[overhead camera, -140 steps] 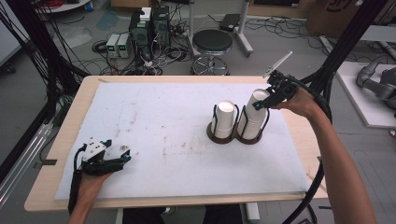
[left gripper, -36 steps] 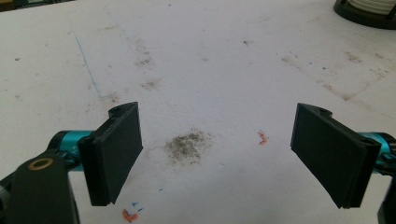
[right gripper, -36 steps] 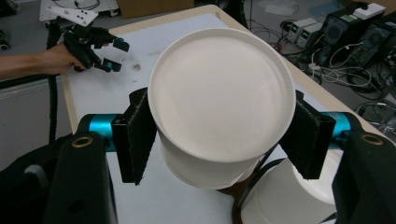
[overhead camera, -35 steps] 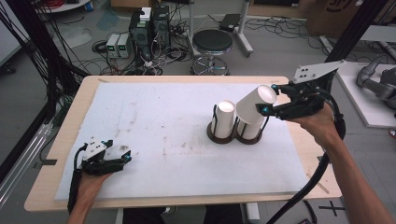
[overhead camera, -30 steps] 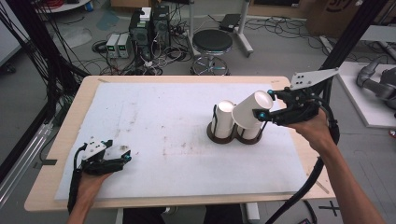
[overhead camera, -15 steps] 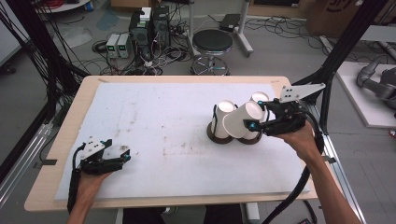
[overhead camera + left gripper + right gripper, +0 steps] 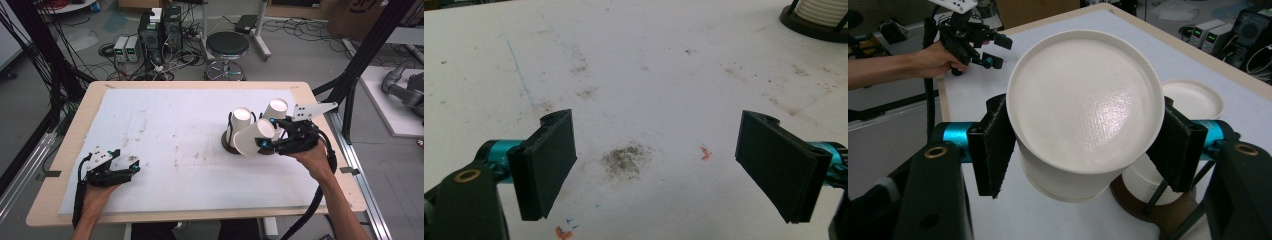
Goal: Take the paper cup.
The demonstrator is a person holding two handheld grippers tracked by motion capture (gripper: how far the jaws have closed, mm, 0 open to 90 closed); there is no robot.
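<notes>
— Which way is the cup pointing?
— I'm holding the white cup (image 7: 254, 137) tipped over, bottom facing my right gripper's camera, long axis slanting over the two cup stacks (image 7: 239, 125).
— Grip?
— My right gripper (image 7: 272, 138) is clamping its sides; left gripper (image 7: 131, 169) is resting wide open, well apart, bare mat (image 7: 190, 130) between.
</notes>
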